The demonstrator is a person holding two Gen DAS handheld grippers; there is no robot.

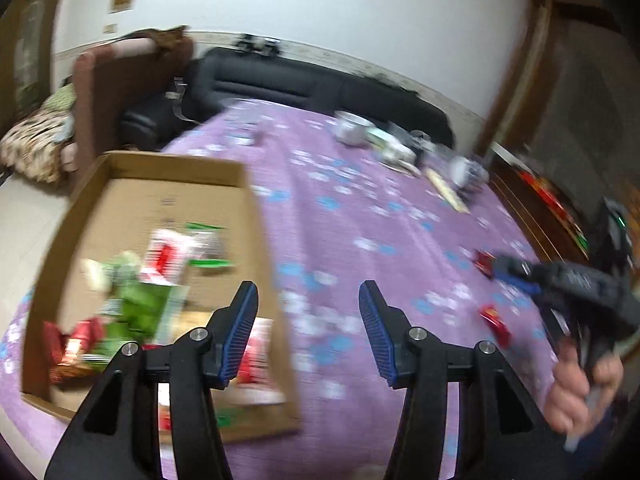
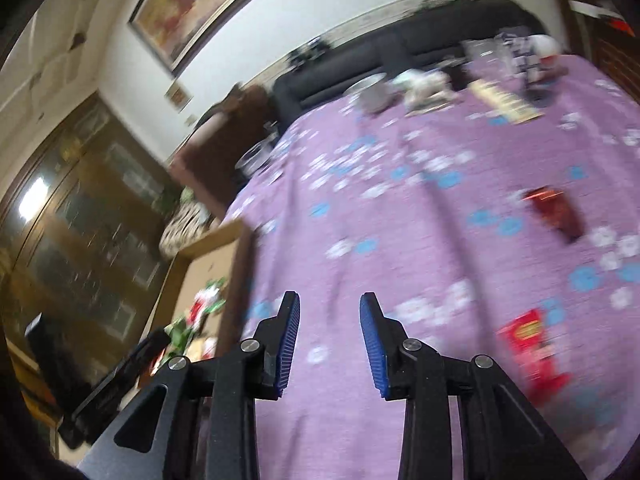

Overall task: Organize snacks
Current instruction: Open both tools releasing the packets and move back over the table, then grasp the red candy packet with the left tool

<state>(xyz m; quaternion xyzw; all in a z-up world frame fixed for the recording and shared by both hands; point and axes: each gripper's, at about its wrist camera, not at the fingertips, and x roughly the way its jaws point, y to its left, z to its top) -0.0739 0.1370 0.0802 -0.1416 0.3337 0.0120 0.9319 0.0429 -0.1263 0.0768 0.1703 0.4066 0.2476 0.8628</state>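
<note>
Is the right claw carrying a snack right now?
No. In the right wrist view the right claw stands open with only the purple tablecloth showing between its pads, and two red snack packets lie on the cloth.

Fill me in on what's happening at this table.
A person with a gripper in each hand is sorting snacks into a cardboard box on the purple tablecloth. Several packets already lie in it. Both the left gripper and right gripper are open and empty. Two red snack packets are still out on the cloth.
</note>
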